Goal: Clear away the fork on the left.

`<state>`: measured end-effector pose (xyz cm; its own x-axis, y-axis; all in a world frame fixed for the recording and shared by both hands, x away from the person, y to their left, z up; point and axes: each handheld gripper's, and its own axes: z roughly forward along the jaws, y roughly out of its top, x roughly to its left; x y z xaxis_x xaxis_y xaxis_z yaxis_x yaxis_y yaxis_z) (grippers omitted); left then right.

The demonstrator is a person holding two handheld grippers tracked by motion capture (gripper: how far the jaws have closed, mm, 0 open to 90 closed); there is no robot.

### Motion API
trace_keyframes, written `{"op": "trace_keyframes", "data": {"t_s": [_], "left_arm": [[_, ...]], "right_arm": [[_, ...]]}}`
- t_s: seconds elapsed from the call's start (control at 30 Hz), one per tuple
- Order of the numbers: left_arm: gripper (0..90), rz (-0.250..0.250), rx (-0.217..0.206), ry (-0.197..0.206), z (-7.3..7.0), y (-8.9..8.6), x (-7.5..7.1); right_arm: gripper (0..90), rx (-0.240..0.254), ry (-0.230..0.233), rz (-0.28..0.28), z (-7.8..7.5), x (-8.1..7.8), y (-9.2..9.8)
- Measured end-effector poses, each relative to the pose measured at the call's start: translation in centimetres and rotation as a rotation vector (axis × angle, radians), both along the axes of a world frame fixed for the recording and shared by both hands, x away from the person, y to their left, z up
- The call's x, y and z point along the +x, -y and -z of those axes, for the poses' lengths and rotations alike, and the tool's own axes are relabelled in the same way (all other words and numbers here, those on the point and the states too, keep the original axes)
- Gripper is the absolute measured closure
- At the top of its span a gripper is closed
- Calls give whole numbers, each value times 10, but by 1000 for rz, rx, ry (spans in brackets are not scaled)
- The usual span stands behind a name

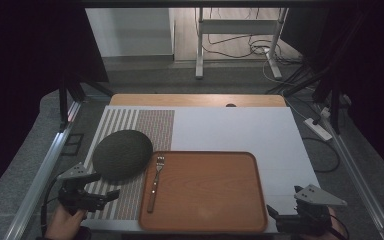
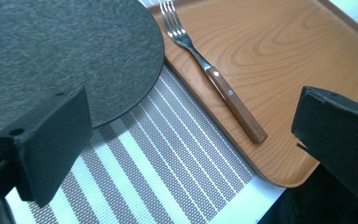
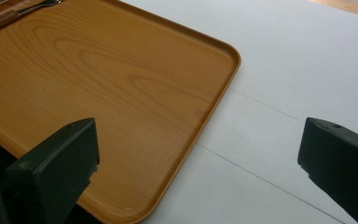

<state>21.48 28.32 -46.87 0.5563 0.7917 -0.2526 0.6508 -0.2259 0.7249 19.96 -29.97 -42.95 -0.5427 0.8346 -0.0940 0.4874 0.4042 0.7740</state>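
Note:
A wooden tray [image 1: 215,195] lies on the white board near the front. A fork [image 1: 155,184] with a wooden handle rests along the tray's left side, tines pointing away. A dark grey round felt mat [image 1: 122,154] lies on the striped placemat [image 1: 150,122], touching the tray's far left corner. My left gripper [image 1: 107,191] sits at the front left over the placemat, open and holding nothing. In the left gripper view the fork [image 2: 214,77] lies ahead of the wide jaws. My right gripper [image 1: 275,214] is open beside the tray's near right corner [image 3: 214,70].
The white board [image 1: 240,130] covers a wooden table [image 1: 195,100]. Metal rails [image 1: 45,165] run along both sides. Beyond the table stand a desk frame [image 1: 200,45] and floor cables [image 1: 260,50]. A power strip [image 1: 319,129] lies at the right.

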Motion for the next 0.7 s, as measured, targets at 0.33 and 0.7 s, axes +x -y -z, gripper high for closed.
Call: {"op": "trace_keyframes", "data": {"t_s": [0.33,0.7], "left_arm": [[0,-34,-15,19,-3,-7,-11],[0,-55,8,41,-6,-11,-23]], "right_arm": [[0,0,-1,2,0,0,0],[0,4,-1,9,0,0,0]]}}
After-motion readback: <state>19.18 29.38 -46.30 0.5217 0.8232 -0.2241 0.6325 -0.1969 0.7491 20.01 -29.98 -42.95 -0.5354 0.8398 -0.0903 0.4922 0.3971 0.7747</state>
